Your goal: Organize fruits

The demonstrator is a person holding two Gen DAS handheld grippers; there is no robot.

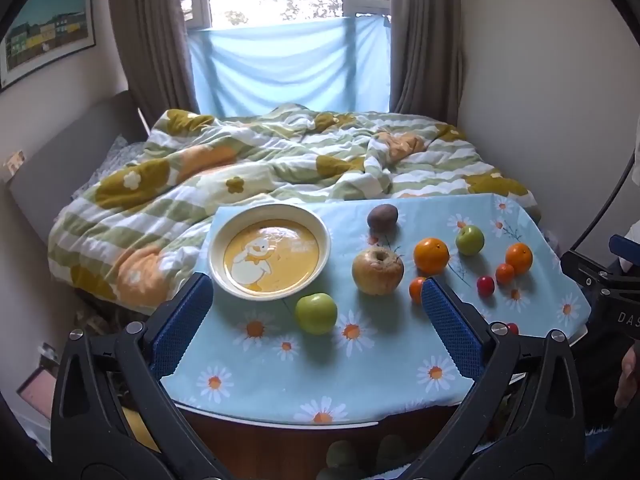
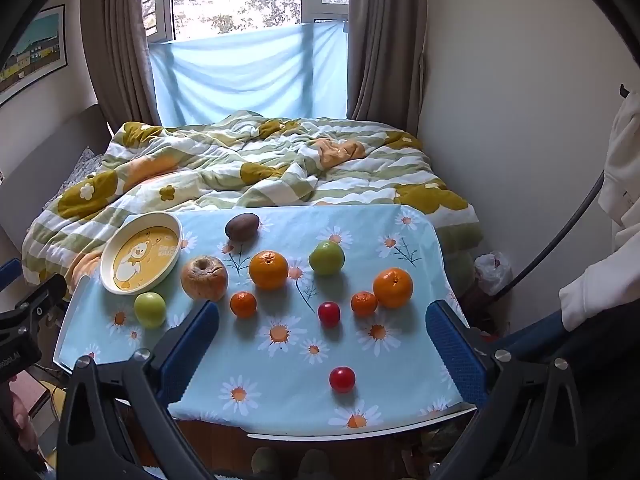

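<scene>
- Behind the worktop (image 2: 400,380) lies a bed (image 2: 260,160) with one flowered quilt, under a window with two brown curtains and one blue cloth across it.
- One blue daisy-print cloth (image 2: 280,360) covers the worktop; all the fruit lies loose on it, none in the bowl.
- One bowl (image 2: 140,258), cream with a yellow duck inside, sits at the far left corner, empty.
- Two large oranges: one mid-table (image 2: 268,269), one to the right (image 2: 393,287).
- Two small mandarins: one near the apple (image 2: 243,304), one just beside the right orange (image 2: 364,303).
- Two green fruits: one just in front of the bowl (image 2: 150,309), one far right of centre (image 2: 326,257).
- Two small red fruits: one mid-table (image 2: 329,313), one near the front edge (image 2: 342,379).
- One wrinkled yellow apple (image 2: 204,278), just right of the bowl.
- One brown kiwi (image 2: 242,226) at the far edge.
- Ten pieces of fruit altogether.
- Left hand-held gripper (image 1: 316,300): jaws spread wide, nothing between the pads, above the front left of the worktop.
- Right hand-held gripper (image 2: 322,320): jaws likewise wide and empty, above the front edge.
</scene>
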